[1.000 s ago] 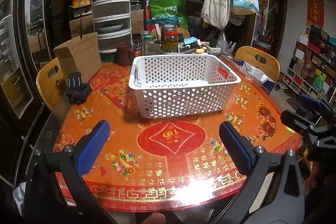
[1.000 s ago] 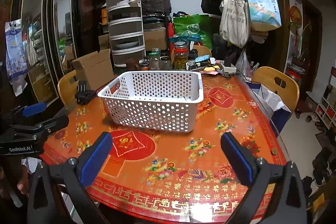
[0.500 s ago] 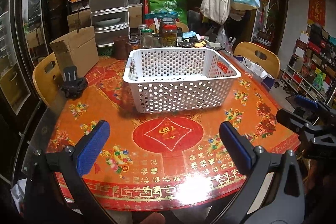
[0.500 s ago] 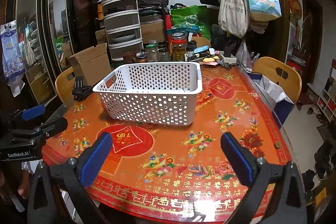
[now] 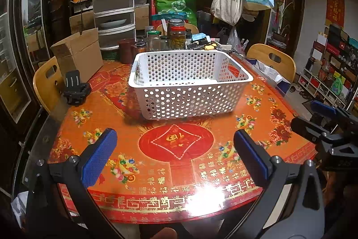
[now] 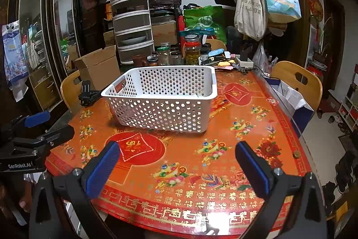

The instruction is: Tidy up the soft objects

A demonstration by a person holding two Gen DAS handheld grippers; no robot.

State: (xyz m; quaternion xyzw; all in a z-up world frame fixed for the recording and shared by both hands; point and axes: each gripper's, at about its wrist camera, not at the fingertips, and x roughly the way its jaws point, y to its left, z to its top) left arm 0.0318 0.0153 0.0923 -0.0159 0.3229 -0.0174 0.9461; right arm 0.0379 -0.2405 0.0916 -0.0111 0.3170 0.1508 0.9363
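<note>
Basket (image 5: 190, 84) on table (image 5: 179, 171), jars (image 5: 176, 37) behind, box (image 5: 78, 53) left.

left wrist view: white basket (image 5: 190, 82) sits lower in frame and shifted left versus a second ago | right wrist view: basket (image 6: 163, 97) drifted left and looms larger | left gripper (image 6: 35, 127) now lower at the left edge

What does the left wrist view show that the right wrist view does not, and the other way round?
Only the left wrist view: the shelves along the right-hand wall and the right tool at its edge. Only the right wrist view: the blue bag hanging on the cabinet and the left tool at its edge. Both: the white basket, apparently empty, on the red table, and the cardboard box.
</note>
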